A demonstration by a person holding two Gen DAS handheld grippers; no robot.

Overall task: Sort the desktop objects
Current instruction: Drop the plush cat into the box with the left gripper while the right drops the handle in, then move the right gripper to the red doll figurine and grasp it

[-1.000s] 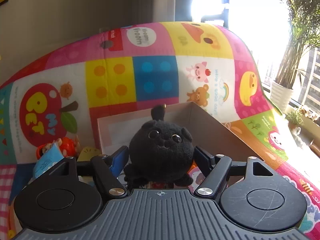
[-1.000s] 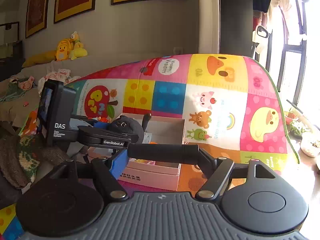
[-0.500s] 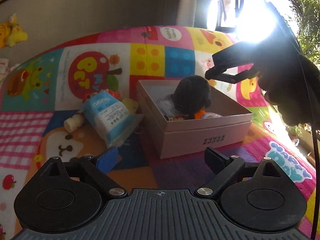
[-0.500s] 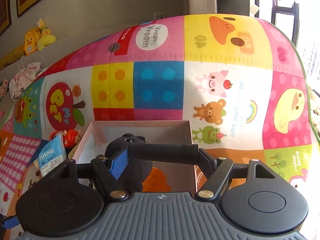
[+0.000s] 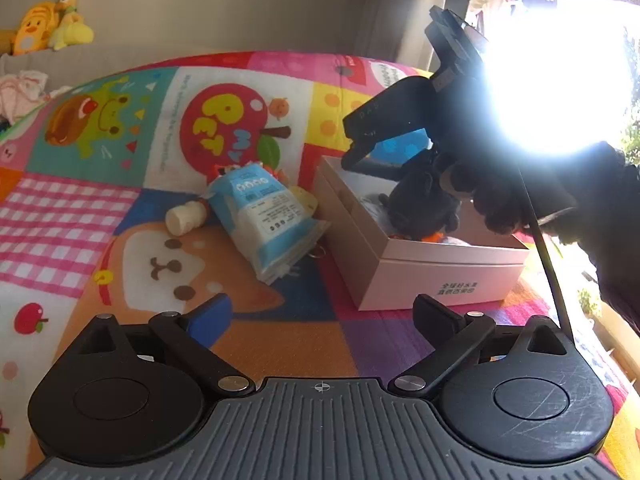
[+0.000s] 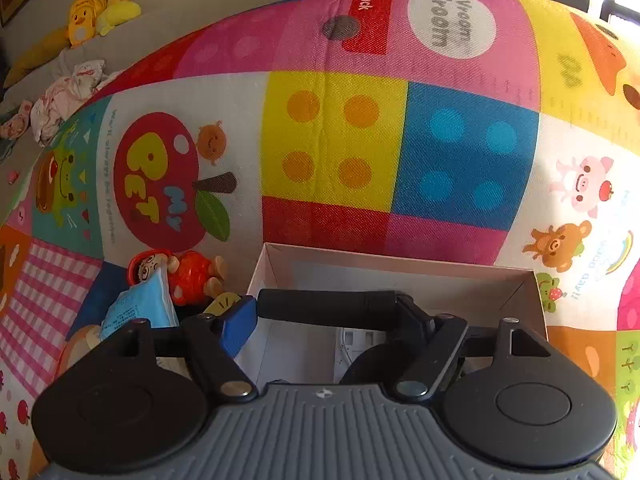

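Looking along the left gripper [image 5: 320, 308], its fingers stand spread about as wide as they go, with nothing between them; they have just been opening. They hover over the colourful cartoon-print play mat [image 5: 120, 220]. The pale pink cardboard box [image 5: 440, 280] sits ahead and to the right, and the black plush toy [image 5: 424, 208] lies inside it. A second ago that plush was clamped in these same fingers, right over the box; now it is released and the view takes in the whole box from further off. The blue-and-white soft packet [image 5: 260, 216] lies just left of the box, ahead of the fingers, its long axis slanting away to the left. The right gripper [image 5: 352, 152] hangs backlit above the box.

From the right wrist, a black foam-like cylinder [image 6: 320, 304] spans crosswise between the fingers, an end at each pad. The jaws have just been easing apart, yet the cylinder looks gripped. The open box lies directly below and ahead, far closer than a second ago, so this hand is the nearer one for dropping it in. A red doll toy [image 6: 192, 276] waits left of the box.
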